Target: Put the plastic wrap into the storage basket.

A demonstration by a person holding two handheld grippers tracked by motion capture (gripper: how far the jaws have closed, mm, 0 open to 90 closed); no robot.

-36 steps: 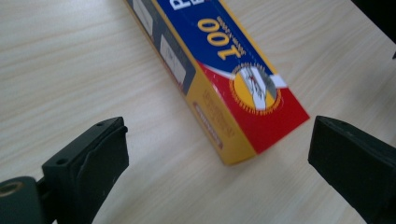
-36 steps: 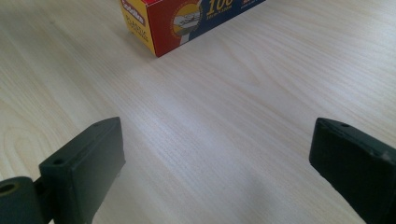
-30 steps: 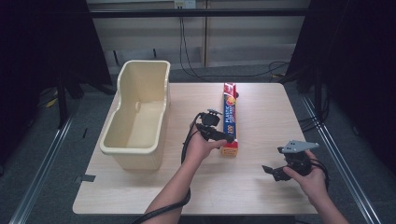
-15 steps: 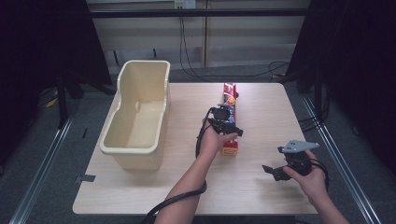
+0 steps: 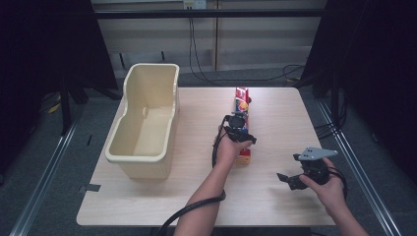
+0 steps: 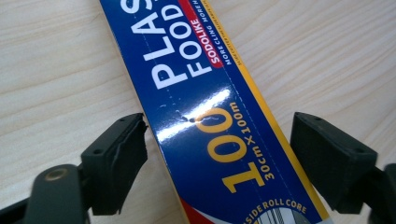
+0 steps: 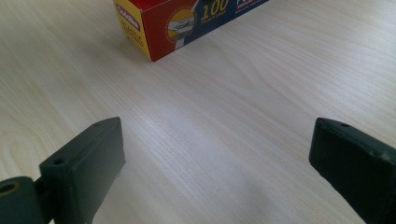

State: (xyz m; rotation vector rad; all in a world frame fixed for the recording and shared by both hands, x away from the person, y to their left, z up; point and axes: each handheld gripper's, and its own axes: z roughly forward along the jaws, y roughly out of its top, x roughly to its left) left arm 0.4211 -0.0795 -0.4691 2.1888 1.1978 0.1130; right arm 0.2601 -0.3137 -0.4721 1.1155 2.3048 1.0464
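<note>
At centre frame, the left gripper [image 5: 239,129] straddles a plastic food wrap box [image 6: 205,116] lying on the table [image 5: 275,113]; its jaws, just closing, stand short of contact. The right gripper [image 5: 295,178] waits open, lower right. An off-centre pinch could skew the glossy box.

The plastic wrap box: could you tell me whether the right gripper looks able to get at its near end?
Probably yes: bare table lies between the open right gripper and the plastic wrap box.

High view overhead; both gripper views close, sharing box [image 5: 242,123].
</note>
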